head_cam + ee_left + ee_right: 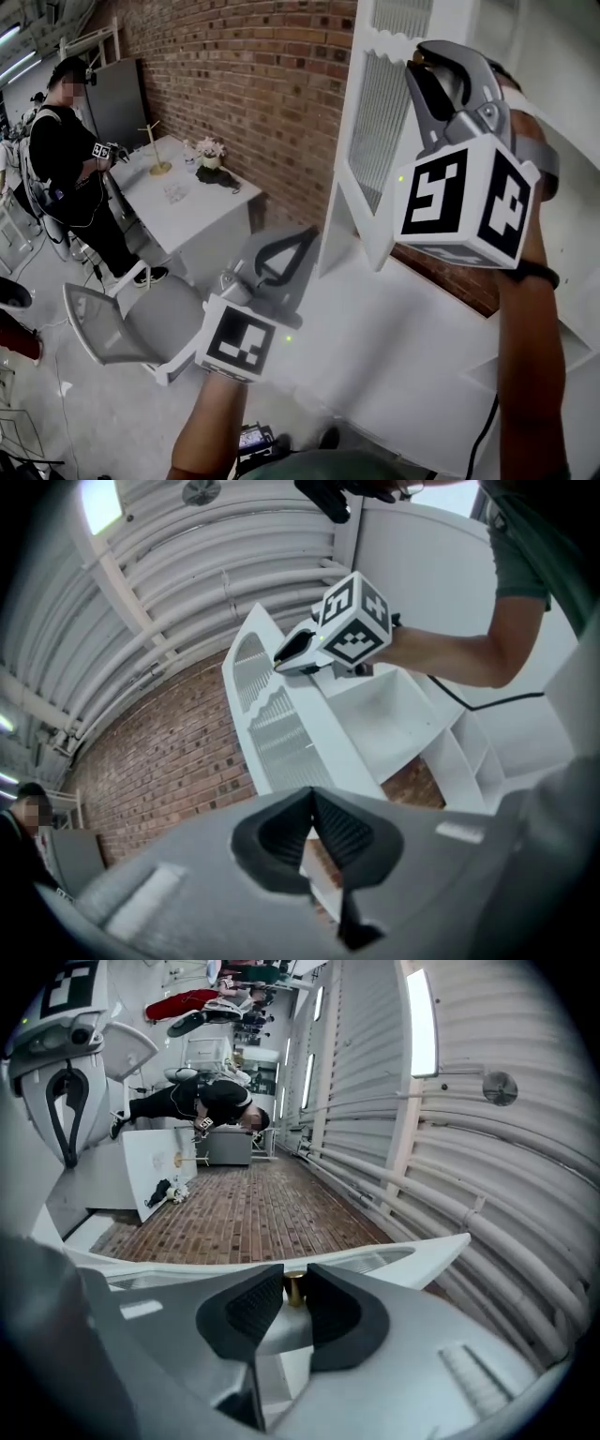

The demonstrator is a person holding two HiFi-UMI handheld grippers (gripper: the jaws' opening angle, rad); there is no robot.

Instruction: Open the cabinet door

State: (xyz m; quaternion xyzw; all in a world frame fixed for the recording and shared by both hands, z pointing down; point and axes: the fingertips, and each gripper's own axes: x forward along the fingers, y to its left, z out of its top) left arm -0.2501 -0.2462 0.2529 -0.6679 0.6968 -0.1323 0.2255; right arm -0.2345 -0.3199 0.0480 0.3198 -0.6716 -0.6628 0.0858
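The white cabinet door (375, 122) with a mesh panel stands swung out from the white cabinet (422, 319). My right gripper (419, 53), held high at the door's edge, is shut on the door's small brass knob (293, 1285), which sits between the dark pads (248, 1307). In the left gripper view, the right gripper (281, 656) is at the top of the door (277, 728). My left gripper (311, 232) hovers lower, in front of the door's bottom corner, shut with nothing between its touching tips (312, 794). In the right gripper view, the left gripper (67, 1157) is at the upper left.
A brick wall (253, 84) runs behind the cabinet. A person in black (66, 150) stands at a white table (187, 206) bearing a flower pot (211, 155) and a gold stand (155, 155). A grey chair (122, 323) sits below my left gripper.
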